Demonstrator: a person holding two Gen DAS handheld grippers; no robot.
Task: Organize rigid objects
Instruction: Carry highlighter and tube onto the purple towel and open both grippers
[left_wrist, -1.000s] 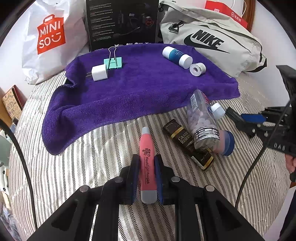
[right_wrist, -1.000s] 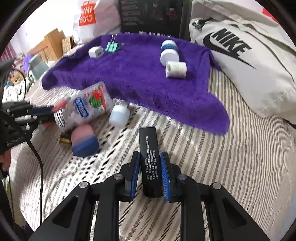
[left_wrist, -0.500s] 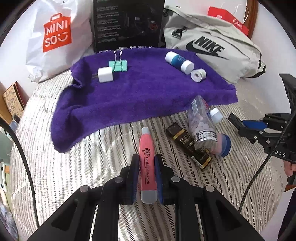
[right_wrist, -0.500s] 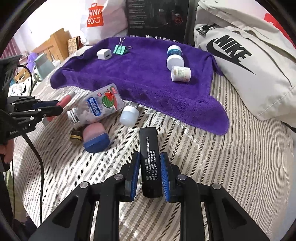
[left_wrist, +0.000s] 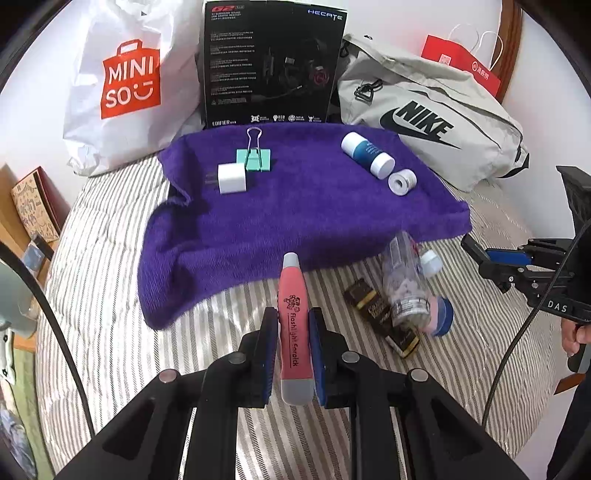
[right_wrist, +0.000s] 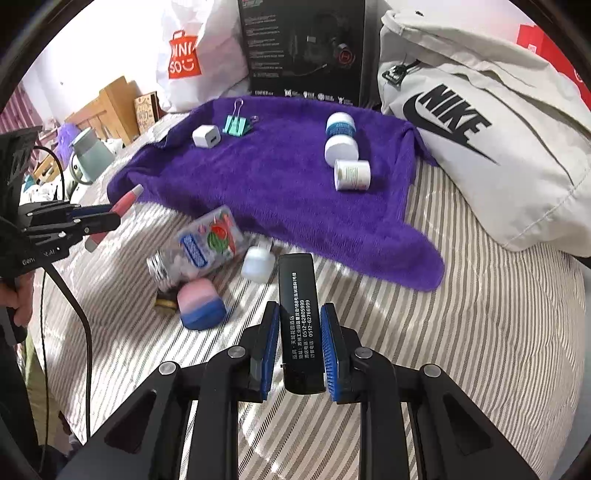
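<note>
On the striped bed cover (left_wrist: 110, 314), as seen from the left wrist camera, the left gripper (left_wrist: 293, 343) is clamped on a pink pen-shaped flashlight (left_wrist: 293, 321), its grey tip pointing toward the near edge of the purple towel (left_wrist: 295, 221). On the towel lie a white charger cube (left_wrist: 232, 178) touching a green binder clip (left_wrist: 255, 157), and, well apart to the right, a blue-and-white bottle (left_wrist: 365, 153) with a small white roll (left_wrist: 402, 181) just beside it. Right of the flashlight, off the towel, a dark box (left_wrist: 380, 317), a clear jar of tablets (left_wrist: 404, 280), a small white bottle (left_wrist: 430, 263) and a pink-and-blue case (left_wrist: 441, 315) are grouped together. The right gripper enters from the right edge. Behind the towel stand a white shopping bag (left_wrist: 125, 85), a black carton (left_wrist: 273, 66) and a grey sports bag (left_wrist: 436, 122). From the right wrist camera, the right gripper (right_wrist: 298, 343) is clamped on a black bar with white print (right_wrist: 297, 317), held above the cover near the towel's front corner. The tablet jar (right_wrist: 207, 247), white bottle (right_wrist: 258, 264) and pink-and-blue case (right_wrist: 201, 302) lie to its left.
</note>
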